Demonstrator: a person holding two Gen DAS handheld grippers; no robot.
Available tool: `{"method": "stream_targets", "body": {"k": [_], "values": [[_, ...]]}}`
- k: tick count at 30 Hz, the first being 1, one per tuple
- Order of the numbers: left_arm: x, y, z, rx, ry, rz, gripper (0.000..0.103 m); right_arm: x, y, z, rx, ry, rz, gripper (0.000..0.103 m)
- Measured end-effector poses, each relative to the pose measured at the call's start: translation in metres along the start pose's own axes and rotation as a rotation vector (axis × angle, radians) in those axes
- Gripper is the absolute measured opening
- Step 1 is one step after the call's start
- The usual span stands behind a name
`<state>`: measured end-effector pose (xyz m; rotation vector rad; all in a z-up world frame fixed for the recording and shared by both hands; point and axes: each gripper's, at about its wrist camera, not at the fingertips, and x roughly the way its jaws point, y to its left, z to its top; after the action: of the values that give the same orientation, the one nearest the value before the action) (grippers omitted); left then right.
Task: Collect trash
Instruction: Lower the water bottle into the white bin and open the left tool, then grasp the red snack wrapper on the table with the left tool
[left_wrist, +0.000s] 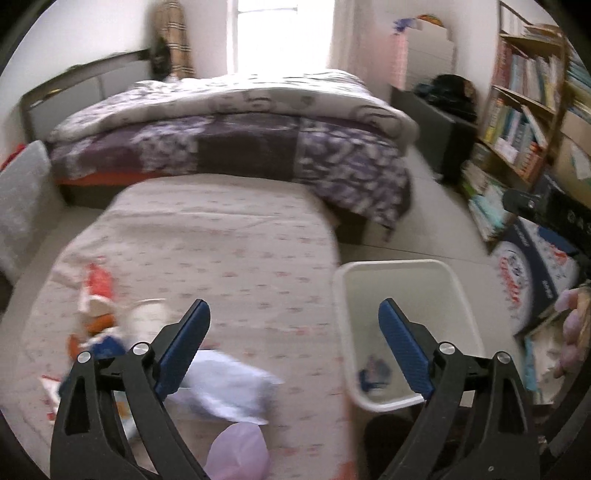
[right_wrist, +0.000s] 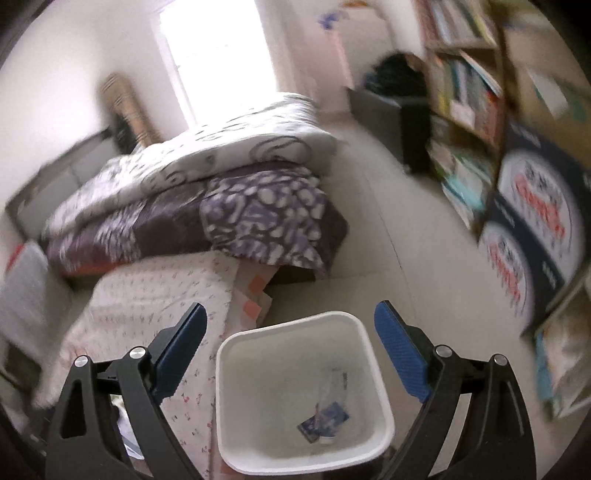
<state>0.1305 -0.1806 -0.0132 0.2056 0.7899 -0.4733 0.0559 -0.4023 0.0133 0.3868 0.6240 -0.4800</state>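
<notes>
From the left wrist, the left tool (left_wrist: 293, 343) hangs released with nothing between its blue pads, over the near edge of the cloth-covered surface (left_wrist: 229, 236). Trash is left there: a red-and-white wrapper (left_wrist: 96, 286) at near left, a pale cup (left_wrist: 149, 317) beside it, crumpled white paper (left_wrist: 231, 387) by the left pad, and a lilac bag (left_wrist: 238, 452) nearest. Right of the surface stands the white bin (left_wrist: 402, 273), with a small blue scrap at its bottom.

From the right wrist, the right tool (right_wrist: 290, 347) also stands released and empty, straight above the bin (right_wrist: 384, 413). Inside lie a blue-printed packet (right_wrist: 325, 421) and a clear film (right_wrist: 334, 384), flat and crinkled. By my reckoning the job is only begun: little is binned and most pieces wait on the surface.
</notes>
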Motion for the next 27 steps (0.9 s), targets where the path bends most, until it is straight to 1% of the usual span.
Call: {"method": "stream_targets", "body": {"k": [2, 5, 7, 13, 16, 17, 21, 23, 24, 25, 27], "values": [[-0.003, 0.023, -0.001, -0.021, 0.002, 0.037, 0.089, 0.0, 0.03, -0.005, -0.081, -0.017, 0.012, 0.094], [-0.005, 0.06, -0.005, -0.056, 0.014, 0.101, 0.09, 0.003, 0.072, -0.014, -0.192, -0.006, 0.032, 0.094], [-0.004, 0.087, -0.01, -0.08, 0.044, 0.141, 0.091, 0.005, 0.097, -0.02, -0.238, 0.016, 0.056, 0.094], [0.0, 0.148, -0.027, -0.136, 0.131, 0.235, 0.091, 0.009, 0.161, -0.035, -0.345, 0.059, 0.118, 0.096], [-0.005, 0.173, -0.037, -0.16, 0.152, 0.284, 0.091, 0.015, 0.188, -0.042, -0.385, 0.079, 0.146, 0.096], [-0.006, 0.187, -0.042, -0.181, 0.17, 0.305, 0.091, 0.017, 0.196, -0.045, -0.402, 0.087, 0.153, 0.096], [-0.011, 0.226, -0.056, -0.271, 0.246, 0.35, 0.091, 0.029, 0.222, -0.061, -0.475, 0.128, 0.185, 0.096], [-0.015, 0.246, -0.066, -0.32, 0.287, 0.371, 0.091, 0.036, 0.227, -0.071, -0.5, 0.153, 0.227, 0.096], [-0.015, 0.256, -0.073, -0.342, 0.321, 0.382, 0.091, 0.04, 0.227, -0.078, -0.513, 0.165, 0.253, 0.096], [-0.015, 0.266, -0.08, -0.362, 0.359, 0.382, 0.091, 0.044, 0.227, -0.083, -0.525, 0.18, 0.265, 0.096], [-0.014, 0.279, -0.093, -0.399, 0.408, 0.375, 0.09, 0.054, 0.228, -0.093, -0.552, 0.235, 0.269, 0.096]]}}
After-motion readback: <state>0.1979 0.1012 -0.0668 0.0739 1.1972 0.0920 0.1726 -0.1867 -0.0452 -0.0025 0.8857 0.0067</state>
